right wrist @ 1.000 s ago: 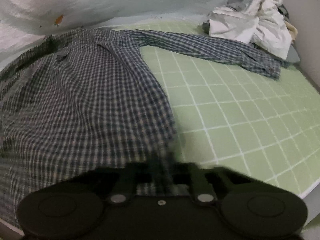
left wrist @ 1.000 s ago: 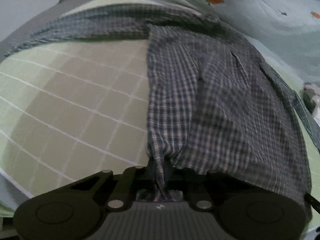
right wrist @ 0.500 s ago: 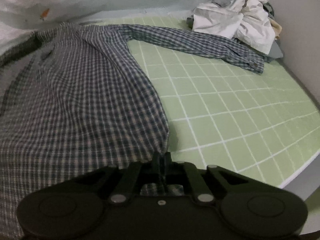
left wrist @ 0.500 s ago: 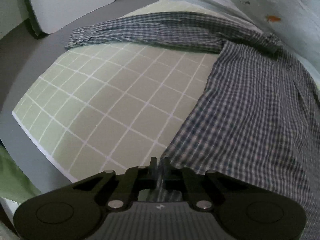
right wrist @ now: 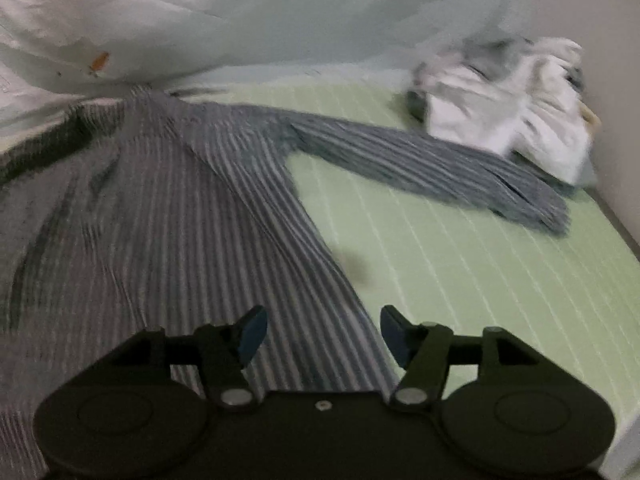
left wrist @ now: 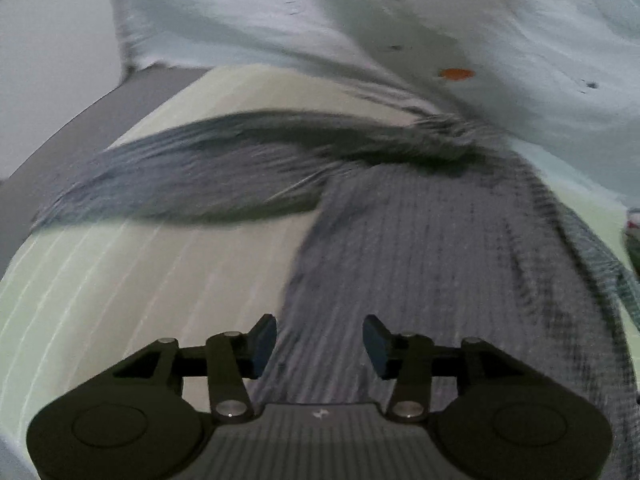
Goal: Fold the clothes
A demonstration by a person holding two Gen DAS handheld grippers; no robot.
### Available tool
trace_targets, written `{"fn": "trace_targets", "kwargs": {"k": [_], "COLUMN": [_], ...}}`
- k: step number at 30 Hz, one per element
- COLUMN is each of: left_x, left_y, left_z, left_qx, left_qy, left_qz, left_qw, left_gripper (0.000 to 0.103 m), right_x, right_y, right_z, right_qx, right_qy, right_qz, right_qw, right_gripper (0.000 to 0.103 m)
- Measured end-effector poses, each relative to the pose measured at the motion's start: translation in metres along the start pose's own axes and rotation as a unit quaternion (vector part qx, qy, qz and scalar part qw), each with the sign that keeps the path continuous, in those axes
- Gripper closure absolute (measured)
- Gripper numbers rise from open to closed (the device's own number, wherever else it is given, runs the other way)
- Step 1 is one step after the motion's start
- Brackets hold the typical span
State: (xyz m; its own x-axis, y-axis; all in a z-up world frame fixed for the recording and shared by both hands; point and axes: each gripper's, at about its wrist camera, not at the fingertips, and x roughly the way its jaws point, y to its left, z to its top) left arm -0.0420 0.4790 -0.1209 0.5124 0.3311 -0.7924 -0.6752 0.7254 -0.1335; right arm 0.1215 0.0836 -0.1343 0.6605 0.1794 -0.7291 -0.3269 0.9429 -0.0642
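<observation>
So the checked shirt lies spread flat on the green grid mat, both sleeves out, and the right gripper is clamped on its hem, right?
Not clamped: the right wrist view shows the right gripper opening, pads clear of the checked shirt. The rest holds.

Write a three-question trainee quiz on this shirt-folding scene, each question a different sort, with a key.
1. True or false: the left claw grips the shirt.
2. The pile of clothes lies by which part of the shirt? A) collar B) sleeve end C) hem
3. Fill in: the shirt lies on a green ____ with white grid lines.

Key: 1 false, its jaws are opening, pads off the cloth; 2 B; 3 mat.
</observation>
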Motion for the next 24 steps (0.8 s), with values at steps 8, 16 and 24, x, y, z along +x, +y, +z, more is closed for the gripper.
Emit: {"fn": "trace_targets", "kwargs": {"k": [8, 16, 24], "left_x": [0.083, 0.199, 0.255], "left_y": [-0.064, -0.102, -0.097], "left_z": [0.082, 0.155, 0.189], "left_qx": [0.078, 0.089, 0.058], "left_qy": [-0.001, 0.006, -0.023], "left_qz": [-0.069, -0.072, -0.051], "left_qw": [0.9946, 0.9934, 0.9968], "left_gripper": [0.037, 0.035, 0.031], "right_x": [0.087, 0.210, 0.294], "right_y": [0.051, 0.123, 0.205], "right_z": [0.100, 0.212, 0.284], "right_qx": [-0.005, -0.016, -0.059], "right_qy": [-0.020, -0.030, -0.035], "right_qz": [0.068, 0.168, 0.281], "right_qw": [0.997, 0.985, 0.957], "right_gripper": [0.040, 0.040, 0.039]}}
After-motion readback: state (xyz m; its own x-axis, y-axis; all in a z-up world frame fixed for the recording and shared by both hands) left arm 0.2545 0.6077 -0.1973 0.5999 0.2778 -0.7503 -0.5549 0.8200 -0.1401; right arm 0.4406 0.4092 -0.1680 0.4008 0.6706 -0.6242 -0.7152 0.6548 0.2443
